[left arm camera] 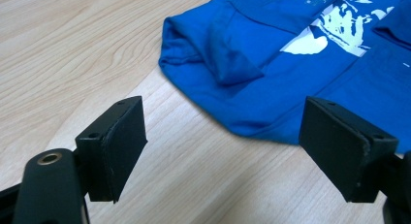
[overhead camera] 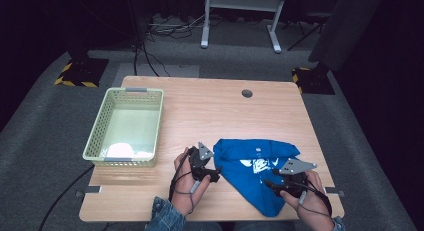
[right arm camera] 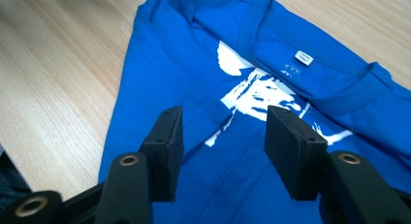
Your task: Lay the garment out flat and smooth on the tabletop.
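both grippers hang over the near table edge, left (overhead camera: 216, 172) with jaws wide apart beside the shirt (overhead camera: 252, 173), right (overhead camera: 272, 183) half apart above its print, gripping nothing. shirt lies partly folded, not yet in the basket (overhead camera: 102, 128). neck tag (right arm camera: 304, 57) is unreadable.

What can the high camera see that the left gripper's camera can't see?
High view alone: the green basket with something white inside it, the person's hands, the right gripper over the shirt, and the grey floor around the table.

Left gripper view alone: a close look at the folded sleeve and its own open black jaws, nothing between them.

Both: the blue T-shirt with a white print, lying on the wooden table.
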